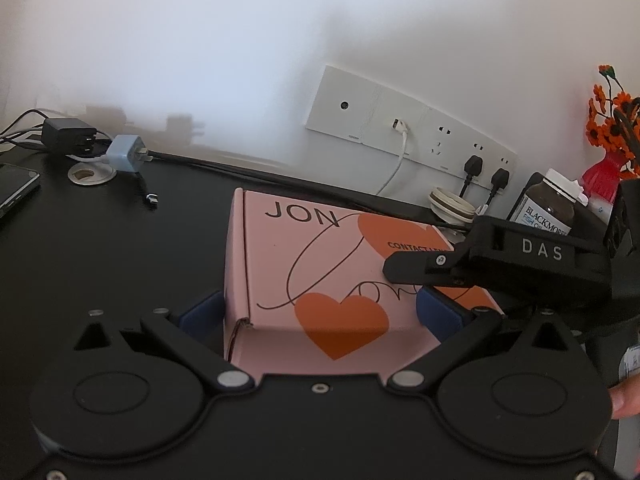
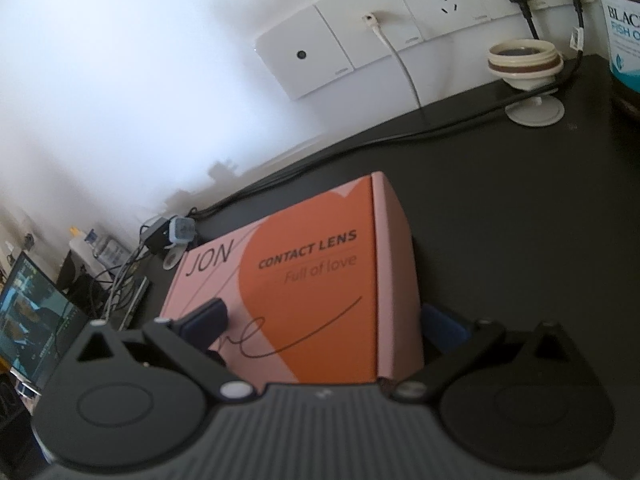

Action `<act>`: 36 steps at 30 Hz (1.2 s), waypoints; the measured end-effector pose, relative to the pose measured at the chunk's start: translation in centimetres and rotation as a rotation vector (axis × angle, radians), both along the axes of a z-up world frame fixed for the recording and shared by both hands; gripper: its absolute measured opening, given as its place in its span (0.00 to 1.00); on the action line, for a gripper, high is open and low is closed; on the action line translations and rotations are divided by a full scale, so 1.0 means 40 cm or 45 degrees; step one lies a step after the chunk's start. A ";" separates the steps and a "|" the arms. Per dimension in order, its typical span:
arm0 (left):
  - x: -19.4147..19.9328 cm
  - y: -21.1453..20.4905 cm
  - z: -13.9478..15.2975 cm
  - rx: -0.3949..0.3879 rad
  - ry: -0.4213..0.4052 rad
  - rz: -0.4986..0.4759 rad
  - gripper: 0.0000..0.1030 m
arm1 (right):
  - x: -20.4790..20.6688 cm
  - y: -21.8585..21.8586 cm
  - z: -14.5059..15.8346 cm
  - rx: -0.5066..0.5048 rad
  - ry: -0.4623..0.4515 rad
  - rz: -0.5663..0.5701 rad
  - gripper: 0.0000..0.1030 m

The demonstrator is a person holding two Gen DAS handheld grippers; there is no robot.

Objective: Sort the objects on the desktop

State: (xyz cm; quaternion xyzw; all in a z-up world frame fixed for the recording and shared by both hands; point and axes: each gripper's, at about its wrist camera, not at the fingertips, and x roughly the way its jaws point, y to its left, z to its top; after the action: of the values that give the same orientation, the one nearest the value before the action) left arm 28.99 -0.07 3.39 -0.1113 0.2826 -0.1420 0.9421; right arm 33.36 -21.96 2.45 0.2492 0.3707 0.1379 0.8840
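Two grippers on one cardboard box

The box (image 1: pixel 320 276) looks light and crushable; left gripper (image 1: pixel 320 312) and right gripper (image 2: pixel 324 320) stand wide, pads straddling its walls; squeeze gently near corners.

Both the left gripper (image 1: pixel 320 316) and right gripper (image 2: pixel 324 320) have jaws spread wide, side by side.

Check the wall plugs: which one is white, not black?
The white plug in the USB port, left of the two black plugs in the sockets.
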 end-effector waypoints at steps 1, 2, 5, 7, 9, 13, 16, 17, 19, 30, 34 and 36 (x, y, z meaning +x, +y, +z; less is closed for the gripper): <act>0.000 0.002 0.000 -0.001 -0.002 0.000 1.00 | 0.001 0.003 0.000 0.000 -0.002 -0.001 0.99; 0.000 0.005 -0.001 -0.002 -0.004 0.001 1.00 | 0.001 0.006 -0.001 0.001 -0.004 -0.004 0.99; 0.003 0.008 0.000 -0.001 -0.005 0.006 1.00 | 0.001 0.014 -0.003 0.001 -0.012 -0.013 0.99; 0.006 0.009 0.001 0.002 -0.006 0.008 1.00 | 0.003 0.015 -0.004 0.002 -0.017 -0.016 0.99; 0.008 0.011 0.001 0.008 -0.013 0.007 1.00 | 0.006 0.017 -0.006 0.003 -0.020 -0.017 0.99; -0.001 0.008 0.004 0.042 -0.040 0.012 1.00 | 0.006 0.025 -0.007 0.004 -0.023 -0.029 0.99; -0.002 0.010 0.006 0.047 -0.040 0.008 1.00 | 0.002 0.028 -0.009 0.007 -0.031 -0.030 0.99; -0.001 0.010 0.007 0.048 -0.039 0.004 1.00 | 0.002 0.029 -0.010 0.008 -0.033 -0.030 0.99; 0.001 0.011 0.007 0.051 -0.040 0.000 1.00 | 0.002 0.028 -0.011 0.011 -0.036 -0.031 0.99; -0.015 0.014 0.006 0.046 -0.040 0.006 1.00 | -0.008 0.032 -0.009 0.012 -0.043 -0.041 0.99; -0.017 0.015 0.007 0.050 -0.042 0.005 1.00 | -0.014 0.033 -0.009 0.013 -0.046 -0.039 0.99; -0.017 0.016 0.008 0.049 -0.040 0.006 1.00 | -0.015 0.032 -0.010 0.015 -0.053 -0.041 0.99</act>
State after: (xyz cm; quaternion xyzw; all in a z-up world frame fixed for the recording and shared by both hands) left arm 28.31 0.56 3.70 -0.0916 0.2701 -0.1361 0.9488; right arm 32.76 -20.66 2.03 0.2576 0.3474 0.1309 0.8921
